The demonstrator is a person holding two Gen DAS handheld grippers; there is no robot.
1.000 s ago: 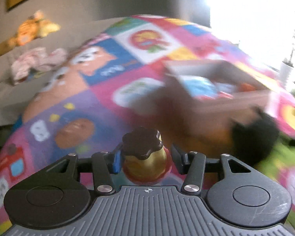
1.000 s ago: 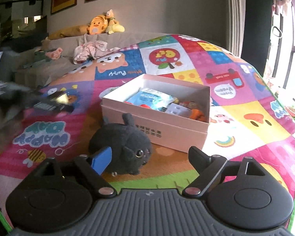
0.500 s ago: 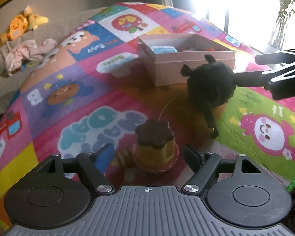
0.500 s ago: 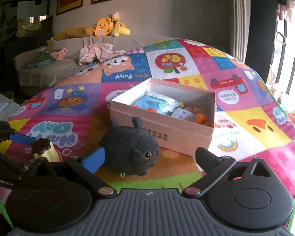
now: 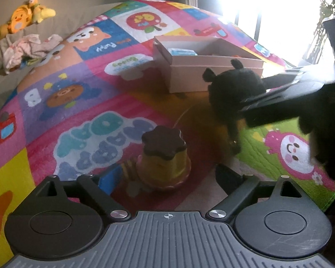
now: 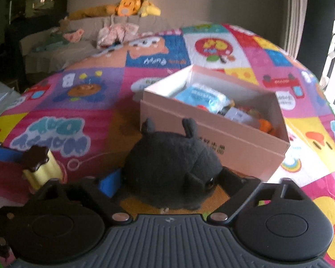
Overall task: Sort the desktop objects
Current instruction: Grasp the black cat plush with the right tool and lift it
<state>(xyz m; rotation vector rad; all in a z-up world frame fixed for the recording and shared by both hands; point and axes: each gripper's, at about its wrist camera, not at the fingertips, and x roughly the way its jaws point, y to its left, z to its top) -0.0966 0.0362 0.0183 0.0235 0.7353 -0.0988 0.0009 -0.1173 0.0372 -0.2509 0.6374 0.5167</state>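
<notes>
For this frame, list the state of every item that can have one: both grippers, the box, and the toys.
Left gripper: open, fingers either side of the pudding toy.
Pudding toy: upright on the mat, not clamped.
Right gripper: open, fingers flanking the black plush.
Black plush: resting on the mat beside the box.
Box: open, no lid on, partly filled.
Blue packet: lying inside the box.

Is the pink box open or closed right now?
Open: the pink box has no lid on, and a blue packet shows inside.
</notes>
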